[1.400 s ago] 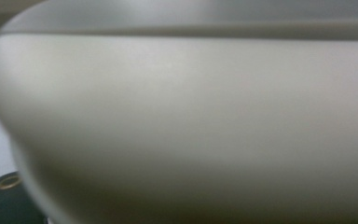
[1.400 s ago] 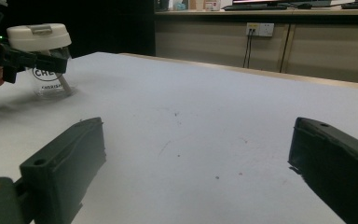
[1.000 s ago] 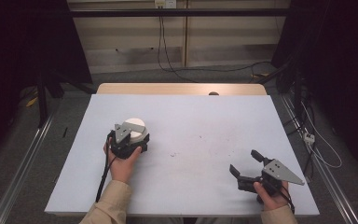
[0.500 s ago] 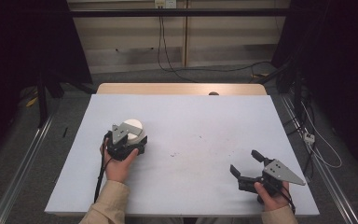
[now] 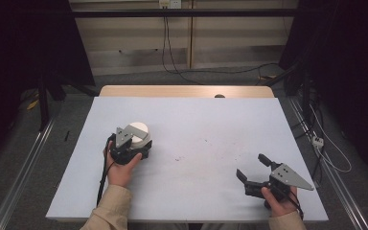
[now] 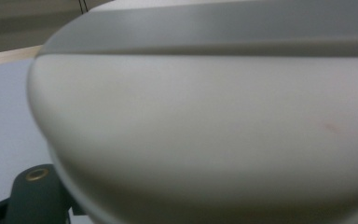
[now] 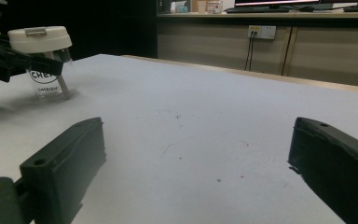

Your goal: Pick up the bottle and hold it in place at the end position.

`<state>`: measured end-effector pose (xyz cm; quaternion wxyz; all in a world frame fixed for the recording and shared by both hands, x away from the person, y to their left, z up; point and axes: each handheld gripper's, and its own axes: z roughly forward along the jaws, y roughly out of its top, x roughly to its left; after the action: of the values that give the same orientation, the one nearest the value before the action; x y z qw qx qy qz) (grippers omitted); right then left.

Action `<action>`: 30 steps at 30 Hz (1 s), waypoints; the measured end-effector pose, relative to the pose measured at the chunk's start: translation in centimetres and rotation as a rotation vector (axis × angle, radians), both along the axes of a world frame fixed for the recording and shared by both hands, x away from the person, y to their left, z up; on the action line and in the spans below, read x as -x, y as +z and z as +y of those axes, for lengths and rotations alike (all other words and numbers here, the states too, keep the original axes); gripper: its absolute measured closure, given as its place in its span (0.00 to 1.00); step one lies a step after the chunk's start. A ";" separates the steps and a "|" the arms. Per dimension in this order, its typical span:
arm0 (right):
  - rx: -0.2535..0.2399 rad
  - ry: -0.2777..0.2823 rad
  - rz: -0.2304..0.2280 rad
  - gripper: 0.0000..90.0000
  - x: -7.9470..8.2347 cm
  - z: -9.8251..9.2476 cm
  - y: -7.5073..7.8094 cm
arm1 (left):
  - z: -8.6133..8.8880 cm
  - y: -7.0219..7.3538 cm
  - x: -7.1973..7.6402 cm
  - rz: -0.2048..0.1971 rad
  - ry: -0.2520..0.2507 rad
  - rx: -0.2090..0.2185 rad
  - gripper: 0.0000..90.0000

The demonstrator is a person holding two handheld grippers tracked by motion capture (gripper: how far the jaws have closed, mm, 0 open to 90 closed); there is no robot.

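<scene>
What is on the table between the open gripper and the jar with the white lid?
Nothing but bare table. In the high view, no object sits between the right gripper and the jar, just a few small specks on the surface.

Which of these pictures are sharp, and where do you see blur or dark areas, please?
Left gripper view: the white lid is so close that it blurs. Right gripper view: table sharp, near jaws soft. High view: table evenly lit, surroundings dark.

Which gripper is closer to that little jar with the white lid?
Left. The left gripper is right at the jar, jaws closed around it under the lid. The right gripper rests far across the table, open.
</scene>
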<state>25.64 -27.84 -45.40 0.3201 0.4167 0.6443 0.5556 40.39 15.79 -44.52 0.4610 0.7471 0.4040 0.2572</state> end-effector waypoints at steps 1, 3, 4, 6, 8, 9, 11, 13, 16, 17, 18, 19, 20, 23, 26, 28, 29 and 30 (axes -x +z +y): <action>0.000 0.000 0.000 0.03 0.0 0.0 0.0 | 0.0 0.0 0.0 0.001 -0.002 0.009 0.20; 0.000 0.001 -0.001 0.03 0.0 0.0 0.0 | -0.1 0.1 -0.1 -0.005 -0.013 0.013 0.20; -0.001 0.002 -0.002 0.03 0.0 0.0 0.0 | -0.2 0.2 -0.1 -0.011 -0.018 0.014 0.20; 0.001 0.002 -0.004 0.03 0.0 0.0 0.0 | -0.5 0.4 -0.3 -0.016 -0.052 0.016 0.20; 0.000 0.002 -0.002 0.03 0.0 0.0 0.0 | -1.0 0.7 -0.3 -0.025 -0.080 0.014 0.21; 0.000 0.002 -0.002 0.03 0.0 0.0 0.0 | -1.2 0.8 -0.4 -0.026 -0.096 0.022 0.21; 0.001 0.003 -0.003 0.03 0.0 0.0 0.0 | -1.6 0.9 -0.4 -0.029 -0.126 0.031 0.21; 0.002 0.003 -0.003 0.03 0.0 0.0 0.0 | -2.0 1.1 -0.4 -0.037 -0.157 0.029 0.20; 0.002 0.004 -0.002 0.03 -0.1 0.0 0.0 | -2.4 1.2 -0.4 -0.033 -0.179 0.039 0.21; 0.002 0.003 -0.003 0.03 -0.1 0.1 0.0 | -2.5 1.2 -0.5 -0.034 -0.186 0.034 0.20; 0.002 0.003 -0.003 0.03 -0.1 0.1 0.0 | -2.5 1.2 -0.5 -0.034 -0.186 0.034 0.21; 0.002 0.003 -0.003 0.03 -0.1 0.1 0.0 | -2.6 1.2 -0.6 -0.031 -0.194 0.030 0.21; 0.001 0.003 -0.002 0.03 -0.1 0.1 0.0 | -2.8 1.2 -0.7 -0.030 -0.195 0.032 0.21; 0.000 0.003 -0.003 0.03 -0.1 0.2 0.0 | -3.1 1.2 -1.0 -0.025 -0.201 0.042 0.21; 0.002 0.003 -0.003 0.03 -0.1 0.2 0.0 | -3.6 1.3 -1.3 -0.025 -0.208 0.035 0.20; 0.003 0.003 -0.003 0.03 -0.1 0.1 0.0 | -3.9 1.3 -1.6 -0.025 -0.210 0.037 0.21; 0.002 0.003 -0.002 0.03 -0.1 0.1 0.0 | -4.0 1.3 -1.7 -0.021 -0.212 0.036 0.21; 0.003 0.003 -0.003 0.03 -0.1 0.1 0.0 | -4.2 1.3 -1.8 -0.022 -0.215 0.029 0.21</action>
<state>25.77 -27.74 -45.40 0.3208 0.4146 0.6452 0.5557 42.24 11.62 -43.22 0.5010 0.7766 0.3199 0.2086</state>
